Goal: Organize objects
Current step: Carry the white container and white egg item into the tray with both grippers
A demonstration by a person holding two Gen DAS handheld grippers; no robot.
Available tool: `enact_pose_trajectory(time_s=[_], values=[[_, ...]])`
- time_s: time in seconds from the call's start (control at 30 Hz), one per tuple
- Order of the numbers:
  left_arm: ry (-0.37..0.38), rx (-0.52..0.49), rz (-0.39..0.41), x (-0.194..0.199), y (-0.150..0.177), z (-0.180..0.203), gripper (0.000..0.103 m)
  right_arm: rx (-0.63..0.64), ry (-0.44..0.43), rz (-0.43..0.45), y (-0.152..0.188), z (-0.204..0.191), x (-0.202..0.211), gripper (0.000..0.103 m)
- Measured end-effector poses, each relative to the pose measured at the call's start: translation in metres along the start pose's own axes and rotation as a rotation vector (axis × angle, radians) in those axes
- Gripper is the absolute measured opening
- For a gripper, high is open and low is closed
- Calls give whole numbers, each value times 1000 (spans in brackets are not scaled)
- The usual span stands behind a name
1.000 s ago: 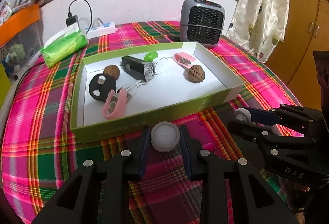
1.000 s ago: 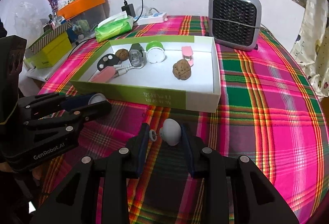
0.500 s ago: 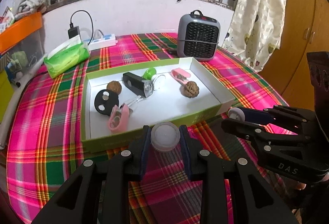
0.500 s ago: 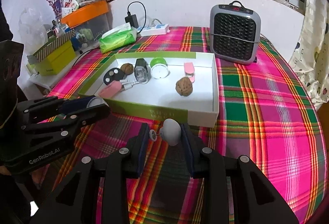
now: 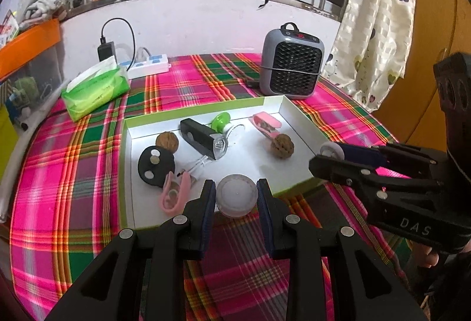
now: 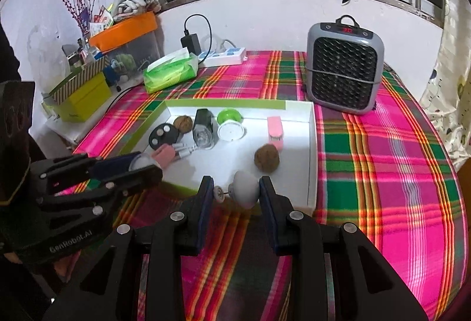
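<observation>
My left gripper (image 5: 236,198) is shut on a round translucent white puck (image 5: 237,199), held over the near edge of the green-rimmed white tray (image 5: 297,112). My right gripper (image 6: 234,193) is shut on a small grey knob with a metal pin (image 6: 245,192), above the tray's (image 6: 312,144) near wall. In the tray lie two walnuts (image 5: 282,145), a black flashlight (image 5: 203,141), a black disc (image 5: 156,165), pink clips (image 5: 173,197) and a green-and-white round item (image 6: 231,126). Each gripper shows in the other's view: the right (image 5: 326,153) and the left (image 6: 144,166).
A grey heater (image 6: 344,70) stands behind the tray at right. A green tissue pack (image 5: 94,91) and a power strip with charger (image 5: 147,66) lie at the back left. Boxes (image 6: 79,94) sit beyond the table's left edge. A curtain (image 5: 374,26) hangs right.
Both grippers have risen and moved forward, from above the cloth in front of the tray to over its near edge, still holding their objects.
</observation>
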State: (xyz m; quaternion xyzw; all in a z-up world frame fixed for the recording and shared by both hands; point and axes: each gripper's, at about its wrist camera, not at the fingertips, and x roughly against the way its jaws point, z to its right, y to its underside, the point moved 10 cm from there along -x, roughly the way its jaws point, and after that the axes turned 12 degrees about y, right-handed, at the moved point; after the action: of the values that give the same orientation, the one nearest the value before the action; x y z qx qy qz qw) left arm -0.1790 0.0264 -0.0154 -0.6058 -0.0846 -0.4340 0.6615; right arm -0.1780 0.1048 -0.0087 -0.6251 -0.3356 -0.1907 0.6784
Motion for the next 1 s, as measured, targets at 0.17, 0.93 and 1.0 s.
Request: enact_pose_trajectory(time_s=[0.17, 0.93, 1.0], values=[[0, 18, -5, -6, -4, -9, 26, 16, -11, 3, -15, -3, -11, 33], [-8, 35, -58, -43, -5, -28, 26, 142, -13, -74, -30, -9, -74, 33], [-10, 32, -61, -45, -5, -28, 26, 149, -7, -79, -30, -8, -78, 33]])
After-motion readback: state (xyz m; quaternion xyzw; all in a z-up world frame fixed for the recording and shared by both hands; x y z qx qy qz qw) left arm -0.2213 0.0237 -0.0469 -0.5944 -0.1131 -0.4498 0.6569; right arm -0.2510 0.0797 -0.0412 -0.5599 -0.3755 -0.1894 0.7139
